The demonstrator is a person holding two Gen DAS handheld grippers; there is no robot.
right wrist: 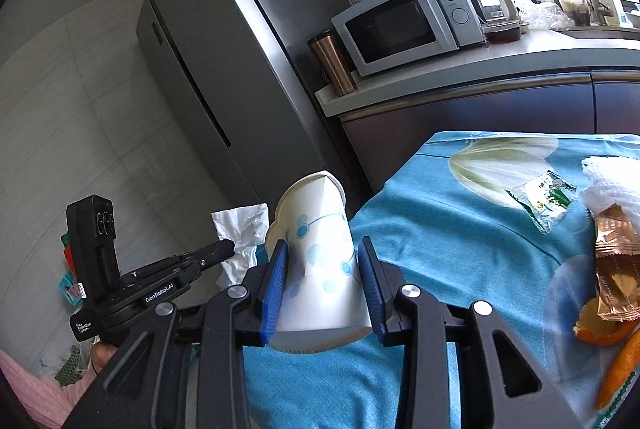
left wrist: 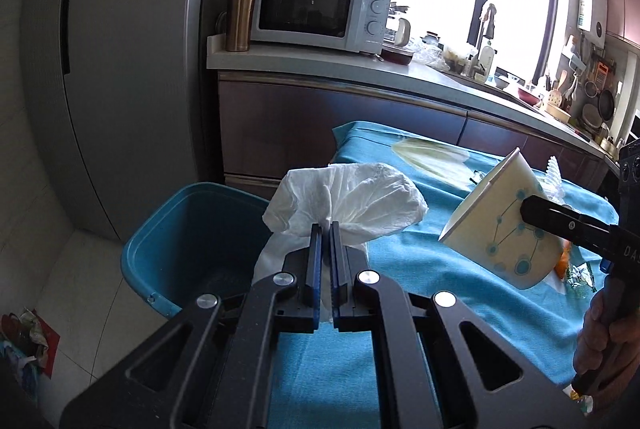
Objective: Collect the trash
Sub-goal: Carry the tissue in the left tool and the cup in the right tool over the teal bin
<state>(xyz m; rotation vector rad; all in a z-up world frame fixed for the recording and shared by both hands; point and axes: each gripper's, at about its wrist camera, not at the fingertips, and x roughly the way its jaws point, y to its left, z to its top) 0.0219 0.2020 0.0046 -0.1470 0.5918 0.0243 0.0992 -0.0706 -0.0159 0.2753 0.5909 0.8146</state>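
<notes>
Two grippers are busy at once. Seen from the left wrist, the left gripper [left wrist: 325, 229] has its fingers [left wrist: 315, 257] pinched tight on a crumpled white tissue [left wrist: 352, 201], which hangs above the near edge of the blue-clothed bench [left wrist: 440, 269], just beside the open teal bin [left wrist: 192, 229] on the floor. To its right, the right gripper [left wrist: 532, 209] carries a paper cup [left wrist: 500, 225] tilted over the cloth, with a hand [left wrist: 604, 341] on its handle.

From the right wrist, the blue fingers [right wrist: 276, 281] of the right gripper [right wrist: 322, 281] are clamped on either side of the cup [right wrist: 316, 241], squashed at its rim. The left gripper [right wrist: 228, 249] holds the tissue [right wrist: 240, 233] off to the left. A green wrapper [right wrist: 544, 197], a gold wrapper [right wrist: 616, 269] and orange peel [right wrist: 600, 329] lie on the cloth.
</notes>
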